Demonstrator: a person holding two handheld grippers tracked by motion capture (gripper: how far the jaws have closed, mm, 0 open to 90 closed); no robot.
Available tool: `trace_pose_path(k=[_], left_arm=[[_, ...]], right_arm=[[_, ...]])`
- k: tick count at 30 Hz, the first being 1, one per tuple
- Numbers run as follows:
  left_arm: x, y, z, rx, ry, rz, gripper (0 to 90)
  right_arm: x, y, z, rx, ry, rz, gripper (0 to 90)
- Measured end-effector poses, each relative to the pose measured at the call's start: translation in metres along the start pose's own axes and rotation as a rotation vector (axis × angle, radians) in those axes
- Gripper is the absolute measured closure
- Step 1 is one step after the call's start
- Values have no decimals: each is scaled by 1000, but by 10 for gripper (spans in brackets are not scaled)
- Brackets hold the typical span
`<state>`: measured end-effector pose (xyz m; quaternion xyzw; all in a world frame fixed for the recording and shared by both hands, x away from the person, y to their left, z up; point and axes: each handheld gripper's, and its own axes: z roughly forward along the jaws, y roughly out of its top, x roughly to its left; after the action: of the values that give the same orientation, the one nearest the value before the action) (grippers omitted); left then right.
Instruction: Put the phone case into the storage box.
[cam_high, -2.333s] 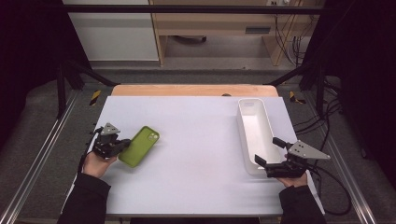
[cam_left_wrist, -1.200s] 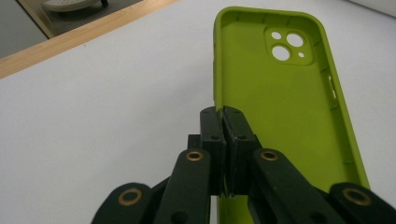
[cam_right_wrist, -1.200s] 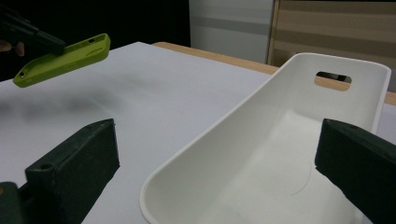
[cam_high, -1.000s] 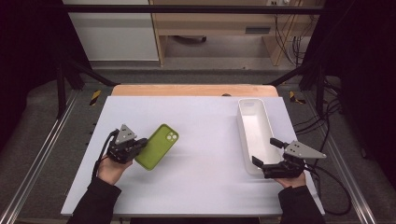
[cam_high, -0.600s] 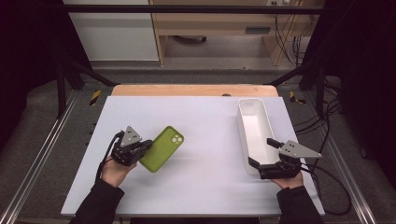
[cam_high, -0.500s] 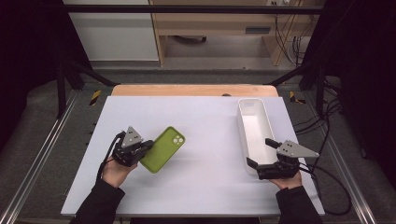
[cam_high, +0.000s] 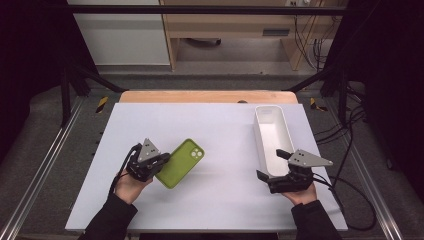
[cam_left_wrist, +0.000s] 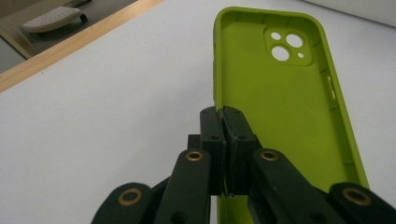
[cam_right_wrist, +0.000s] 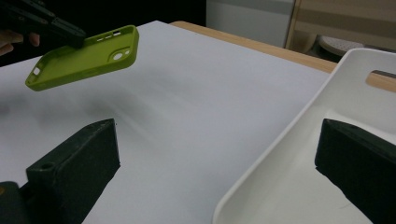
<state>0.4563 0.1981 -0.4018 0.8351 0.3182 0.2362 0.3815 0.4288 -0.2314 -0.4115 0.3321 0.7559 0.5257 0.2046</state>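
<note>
the left gripper (cam_left_wrist: 224, 154) is seen closest, its jaws pinched tight on the thin side wall of a green phone case (cam_left_wrist: 285, 112), near the end away from the camera holes. the case is held clear of the white table (cam_high: 220, 125), inner side up; from the right gripper view it (cam_right_wrist: 84, 58) is seen hanging above its own soft shadow. it is judged to be very light and made of soft, bendable rubber or silicone, so little force is needed, but the wall can be expected to flex and the free end to droop or wobble when it is swung. a matte, grippy surface is suggested, so slipping seems unlikely, and breakage is hardly a concern. a hold on the rim, as now, is thought sound; a hold nearer the middle of a long side would balance it better. farther to the right, the right gripper (cam_high: 280, 172) is held with jaws wide and nothing gripped, set astride the near wall of a white tray (cam_high: 272, 135), which is apparently being steadied.
</note>
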Motion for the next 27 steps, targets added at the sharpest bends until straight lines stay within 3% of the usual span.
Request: trace_pose_path(k=[16, 27], left_arm=[[-24, 12, 5, -10, -17, 57, 879], [-35, 28, 13, -21, -22, 89, 879]], right_arm=[[18, 11, 9, 14, 37, -45, 5], [22, 23, 14, 5, 70, -53, 12]])
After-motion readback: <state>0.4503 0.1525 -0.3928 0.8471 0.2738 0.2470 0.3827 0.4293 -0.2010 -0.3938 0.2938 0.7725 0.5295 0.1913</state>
